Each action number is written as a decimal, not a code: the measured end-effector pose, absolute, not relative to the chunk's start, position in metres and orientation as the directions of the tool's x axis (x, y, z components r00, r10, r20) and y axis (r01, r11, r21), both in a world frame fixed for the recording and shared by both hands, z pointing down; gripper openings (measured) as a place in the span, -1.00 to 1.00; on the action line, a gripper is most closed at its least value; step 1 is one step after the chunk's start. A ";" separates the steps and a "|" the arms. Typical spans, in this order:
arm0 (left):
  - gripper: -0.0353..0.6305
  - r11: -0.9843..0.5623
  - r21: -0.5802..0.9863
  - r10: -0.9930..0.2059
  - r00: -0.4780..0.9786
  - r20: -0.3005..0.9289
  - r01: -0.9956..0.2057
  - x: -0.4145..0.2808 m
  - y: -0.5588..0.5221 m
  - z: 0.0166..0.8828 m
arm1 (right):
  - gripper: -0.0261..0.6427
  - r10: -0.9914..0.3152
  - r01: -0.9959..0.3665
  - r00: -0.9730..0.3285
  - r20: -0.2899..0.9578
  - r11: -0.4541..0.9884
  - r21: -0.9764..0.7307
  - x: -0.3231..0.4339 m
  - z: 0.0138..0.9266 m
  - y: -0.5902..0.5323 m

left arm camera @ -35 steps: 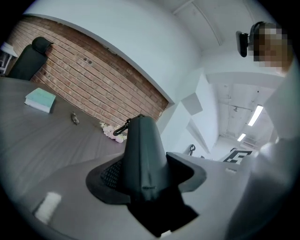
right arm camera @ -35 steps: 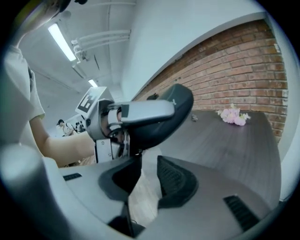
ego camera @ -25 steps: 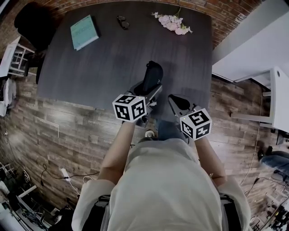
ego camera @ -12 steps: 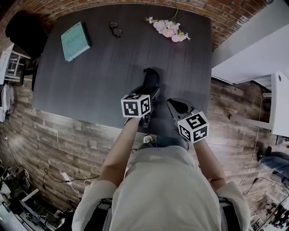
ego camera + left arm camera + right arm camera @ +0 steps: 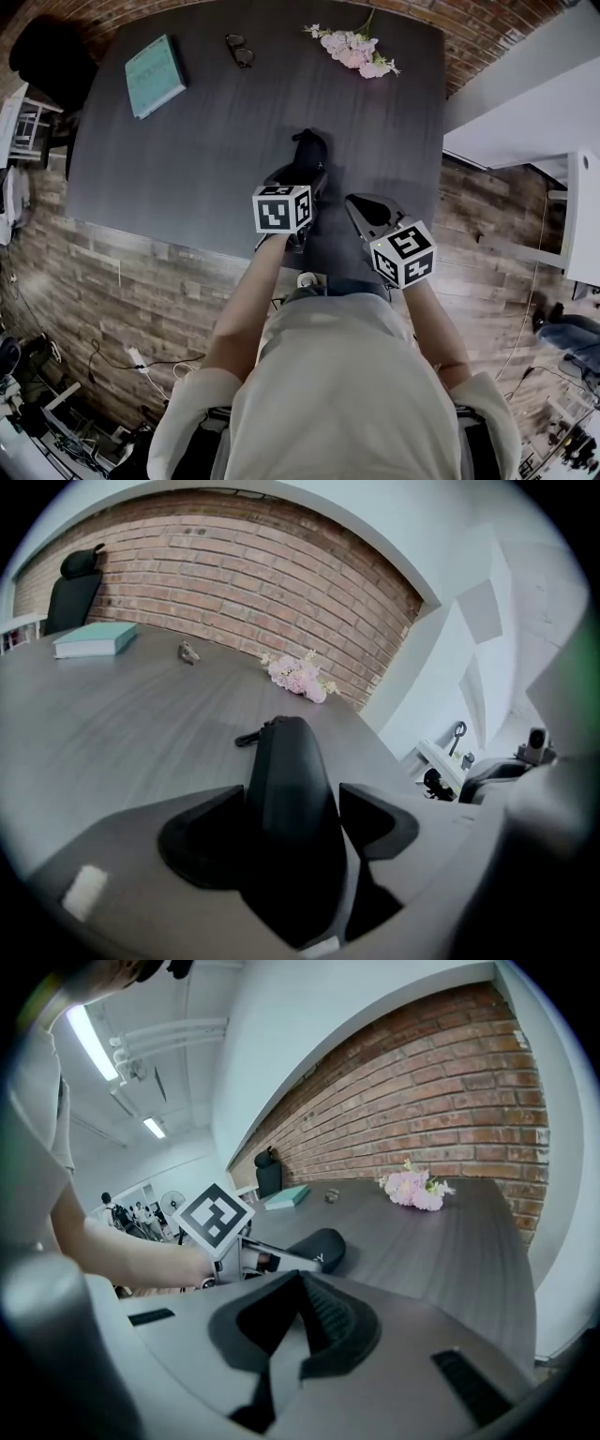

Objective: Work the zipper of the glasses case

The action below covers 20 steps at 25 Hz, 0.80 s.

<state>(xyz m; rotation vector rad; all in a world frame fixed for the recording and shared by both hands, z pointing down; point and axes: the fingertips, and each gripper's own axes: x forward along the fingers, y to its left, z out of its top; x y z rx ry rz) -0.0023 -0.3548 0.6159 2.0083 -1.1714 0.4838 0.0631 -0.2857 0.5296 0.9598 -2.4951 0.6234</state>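
The black glasses case (image 5: 307,153) stands on its edge on the dark table (image 5: 187,159), near the front edge. Its zipper pull (image 5: 248,737) sticks out at the far end. My left gripper (image 5: 298,180) straddles the near end of the case (image 5: 286,789). Its jaws are opening, and a thin gap shows between the right jaw and the case. My right gripper (image 5: 364,208) hangs just right of the left one, shut with nothing in it. In the right gripper view the case (image 5: 319,1246) lies beyond the left gripper's marker cube (image 5: 214,1221).
A teal book (image 5: 155,75) lies at the table's far left, eyeglasses (image 5: 241,50) at the back, and pink flowers (image 5: 354,42) at the far right. A black chair (image 5: 47,47) stands off the left corner. White furniture (image 5: 525,103) flanks the right side.
The left gripper and the case have shifted a little farther onto the table, and the case now sits lower. The right gripper has stayed close beside it.
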 end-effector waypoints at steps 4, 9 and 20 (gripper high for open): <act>0.08 -0.284 0.363 -0.638 0.458 0.619 -0.887 -0.023 -0.351 0.605 | -0.91 -0.525 -0.698 -0.687 0.502 0.670 -0.253 0.062 0.526 -0.278; 0.08 -0.259 0.344 -0.683 0.423 0.595 -0.902 -0.045 -0.332 0.586 | -0.91 -0.543 -0.701 -0.684 0.488 0.673 -0.234 0.059 0.517 -0.264; -0.30 -0.267 0.346 -0.760 0.418 0.498 -0.899 -0.072 -0.249 0.531 | -0.91 -0.629 -0.736 -0.656 0.418 0.655 -0.169 0.045 0.486 -0.203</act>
